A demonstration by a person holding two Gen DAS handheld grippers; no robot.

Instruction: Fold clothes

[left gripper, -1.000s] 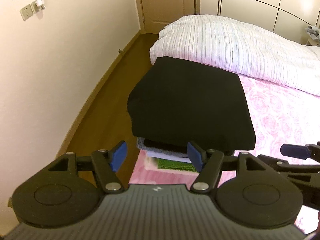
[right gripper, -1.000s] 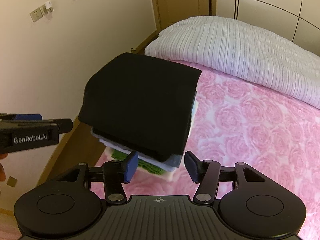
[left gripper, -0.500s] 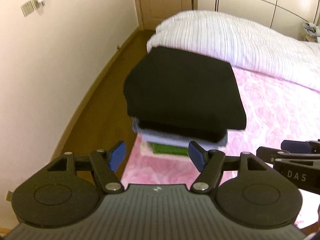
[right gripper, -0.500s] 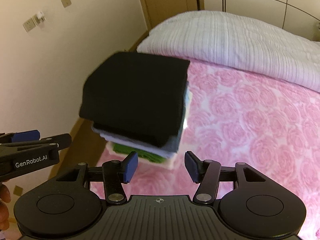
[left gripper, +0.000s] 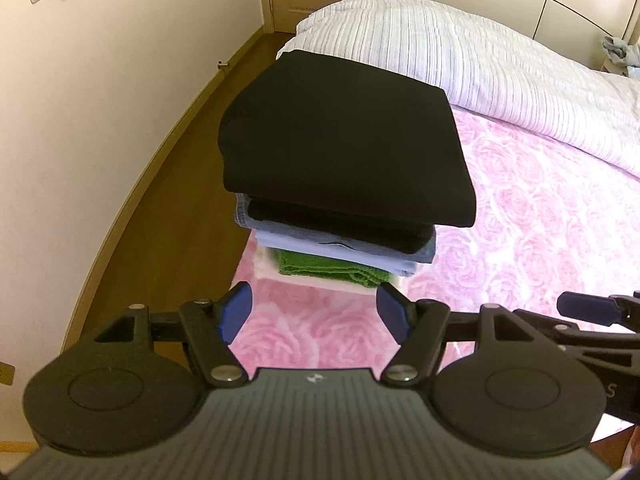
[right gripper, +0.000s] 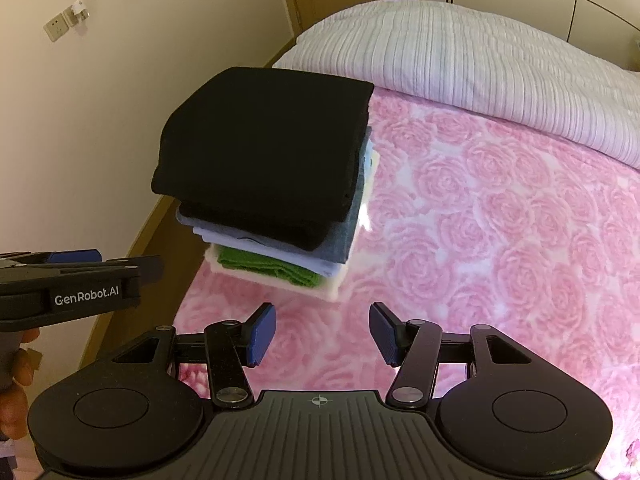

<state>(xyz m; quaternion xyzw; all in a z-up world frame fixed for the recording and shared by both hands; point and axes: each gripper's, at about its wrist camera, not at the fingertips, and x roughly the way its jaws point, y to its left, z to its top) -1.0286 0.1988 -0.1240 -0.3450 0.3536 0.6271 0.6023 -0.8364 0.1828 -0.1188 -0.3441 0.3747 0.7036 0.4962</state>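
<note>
A stack of folded clothes (left gripper: 344, 152) (right gripper: 264, 152) sits at the corner of a bed with a pink rose blanket (left gripper: 540, 216) (right gripper: 500, 220). A black garment tops it, with grey, pale blue, green (left gripper: 332, 270) (right gripper: 268, 266) and cream layers below. My left gripper (left gripper: 314, 312) stands open just short of the stack's near edge, nothing between its blue pads. My right gripper (right gripper: 322, 332) is open too, over the blanket in front of the stack's near right corner. Each gripper shows at the side of the other's view.
A striped white duvet (left gripper: 480, 52) (right gripper: 480, 48) lies bunched behind the stack. Left of the bed a strip of wooden floor (left gripper: 160, 208) runs along a cream wall (left gripper: 80, 120) to a door. Wardrobe doors stand behind the bed. A hand (right gripper: 16, 368) holds the left gripper.
Both grippers have drawn back from the stack, which now sits farther off and higher in each view, showing more pink blanket in front. Both grippers stay open.
</note>
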